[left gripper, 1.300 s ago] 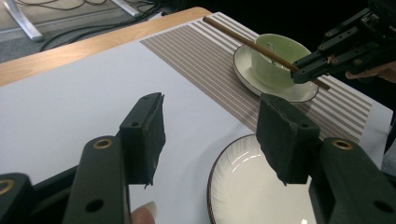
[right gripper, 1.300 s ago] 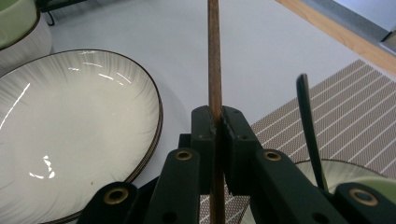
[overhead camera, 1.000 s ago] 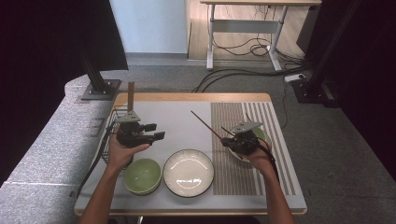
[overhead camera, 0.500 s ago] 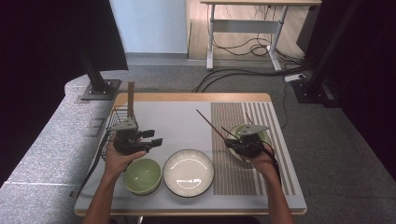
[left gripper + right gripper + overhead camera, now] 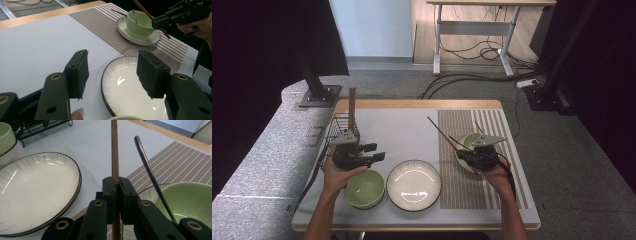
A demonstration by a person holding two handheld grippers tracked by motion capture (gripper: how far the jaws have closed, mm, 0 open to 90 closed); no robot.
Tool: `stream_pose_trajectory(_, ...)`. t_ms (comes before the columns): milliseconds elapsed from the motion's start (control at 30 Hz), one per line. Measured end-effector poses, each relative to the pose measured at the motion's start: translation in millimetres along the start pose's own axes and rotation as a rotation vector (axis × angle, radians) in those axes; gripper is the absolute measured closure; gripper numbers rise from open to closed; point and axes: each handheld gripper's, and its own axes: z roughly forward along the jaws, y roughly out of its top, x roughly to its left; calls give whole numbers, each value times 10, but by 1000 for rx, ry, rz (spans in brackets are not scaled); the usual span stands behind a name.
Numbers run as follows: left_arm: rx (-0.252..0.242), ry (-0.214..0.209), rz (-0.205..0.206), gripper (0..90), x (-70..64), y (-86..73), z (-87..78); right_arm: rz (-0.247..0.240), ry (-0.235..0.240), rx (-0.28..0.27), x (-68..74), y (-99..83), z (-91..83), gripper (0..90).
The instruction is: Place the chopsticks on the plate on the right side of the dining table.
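**At the right of the table, a chopstick clamped between black jaws**

At the right of the high view, the right gripper (image 5: pixel 460 152) sits over the brown striped placemat (image 5: pixel 457 185), its two jaws pressed tight on a thin dark wooden chopstick (image 5: pixel 439 131) that slants up and left from them toward the middle of the frame. In the right gripper view the chopstick (image 5: pixel 115 157) runs straight up the centre of the picture, pinched between the pads. Just right of it stands a pale green ceramic bowl (image 5: pixel 190 200) with a dark metal spoon handle (image 5: pixel 146 162) leaning out of it; this bowl rests on a white saucer (image 5: pixel 150 38).

In the lower left of the high view, the left gripper (image 5: pixel 379 154) is held above a second green bowl (image 5: pixel 364 189). Its jaws stand wide apart with nothing between them, as the left gripper view shows. A white ribbed plate with a dark rim (image 5: pixel 413 184) lies at bottom centre, between the two bowls. A black wire basket (image 5: pixel 341 129) stands at the upper left edge of the white table (image 5: pixel 397 130).
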Motion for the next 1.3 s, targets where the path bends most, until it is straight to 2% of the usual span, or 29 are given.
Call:
stream_pose_trajectory(300,14,-10,-6,437,-2,-87,43,20,-16,3,-38,-39,3,845)
stream_pose_trajectory(433,15,-10,4,437,-39,-110,62,35,-21,2,-60,-58,-15,845)
stream_pose_trajectory(800,11,-20,6,438,-54,-119,66,64,-41,-14,-110,-118,-103,844)
stream_pose_trajectory(1100,19,-7,6,440,-48,-129,90,77,-52,-26,-148,-140,-164,845)
stream_pose_trajectory(1300,7,-8,-7,440,-15,-144,69,85,-60,-34,-172,-152,-194,845)
